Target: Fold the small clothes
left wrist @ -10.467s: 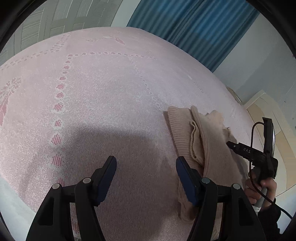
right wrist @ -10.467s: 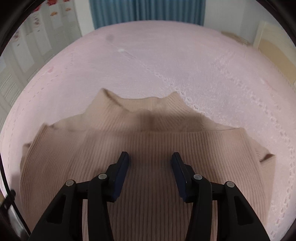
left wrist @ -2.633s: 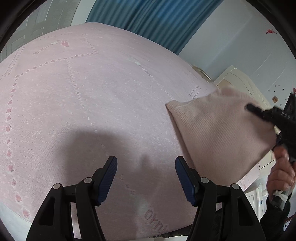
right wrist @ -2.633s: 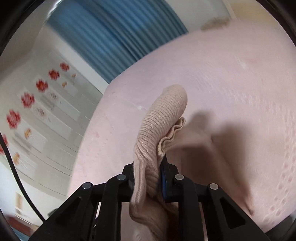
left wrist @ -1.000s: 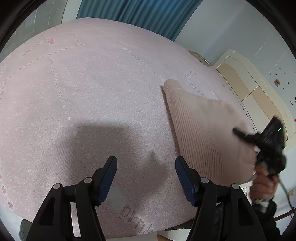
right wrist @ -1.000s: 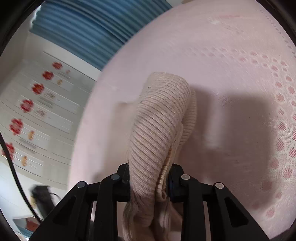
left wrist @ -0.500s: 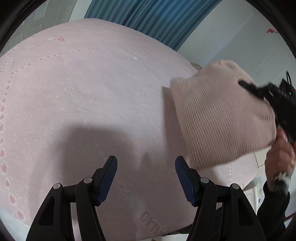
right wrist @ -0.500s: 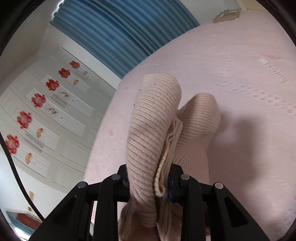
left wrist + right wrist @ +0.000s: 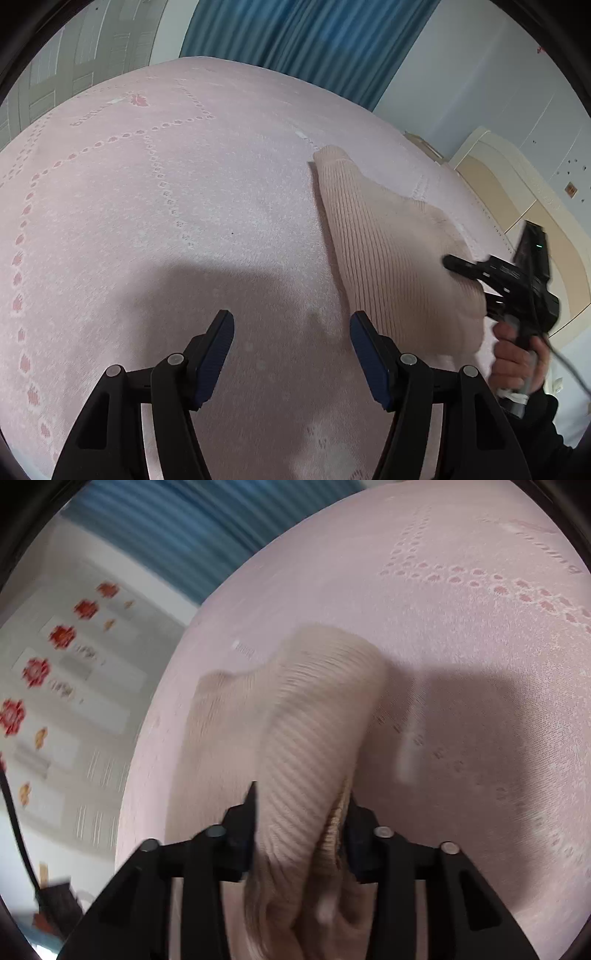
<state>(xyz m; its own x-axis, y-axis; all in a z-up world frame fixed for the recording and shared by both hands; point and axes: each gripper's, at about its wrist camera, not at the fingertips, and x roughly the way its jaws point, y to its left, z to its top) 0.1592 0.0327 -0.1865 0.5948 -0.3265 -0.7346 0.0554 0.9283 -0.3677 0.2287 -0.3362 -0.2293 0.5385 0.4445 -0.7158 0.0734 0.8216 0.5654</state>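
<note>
Right gripper fingers clamped on blurred folded sweater, hem cut off, left gripper fingers spread above bed

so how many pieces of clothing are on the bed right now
1. A beige ribbed sweater lies folded near the right side of the pink bed, one end pinched in the right gripper. The left gripper is open, holding nothing. None seem hidden.

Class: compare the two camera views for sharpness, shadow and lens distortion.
Left wrist view: mostly sharp, fisheye bulges the bedspread, a grey shadow lies ahead of the left gripper. Right wrist view: motion blur smears the sweater clamped in the right gripper.
</note>
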